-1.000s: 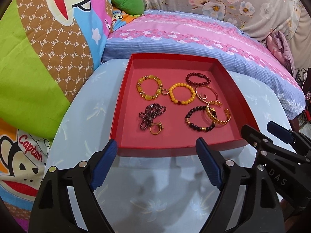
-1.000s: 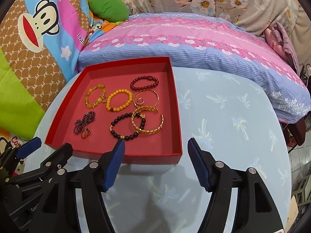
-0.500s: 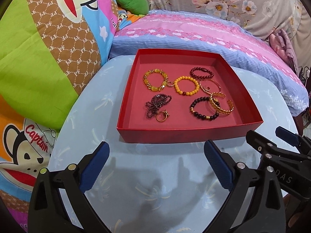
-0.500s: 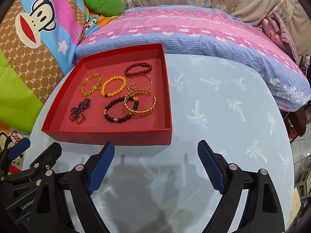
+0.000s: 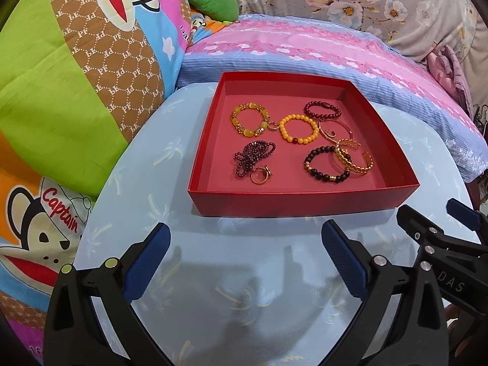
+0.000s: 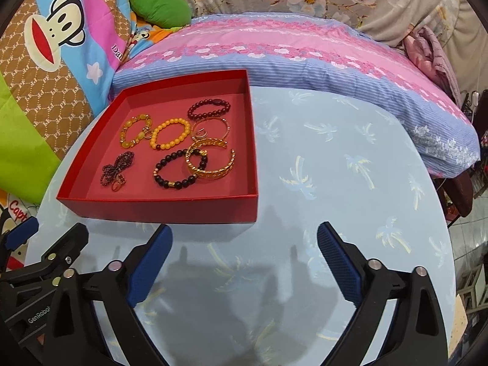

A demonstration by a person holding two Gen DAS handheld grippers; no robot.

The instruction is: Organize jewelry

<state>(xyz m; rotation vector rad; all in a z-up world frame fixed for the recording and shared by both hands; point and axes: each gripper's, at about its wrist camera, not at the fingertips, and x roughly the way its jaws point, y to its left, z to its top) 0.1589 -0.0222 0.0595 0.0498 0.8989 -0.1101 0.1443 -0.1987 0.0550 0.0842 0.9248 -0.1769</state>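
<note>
Under gold cuff (image 6: pixel 213 161), black bracelet (image 6: pixel 175 170) part-hidden.

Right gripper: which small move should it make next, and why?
Probably forward and leftward toward the red tray. The right gripper hangs open and empty over bare table, and the gold cuff bracelet lies nearest the tray's right wall.

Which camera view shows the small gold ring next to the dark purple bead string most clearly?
The left wrist view: the gold ring lies near the middle, and its open hoop is plain beside the purple bead string. In the right wrist view the ring is smaller and sits far left in the red tray.
</note>
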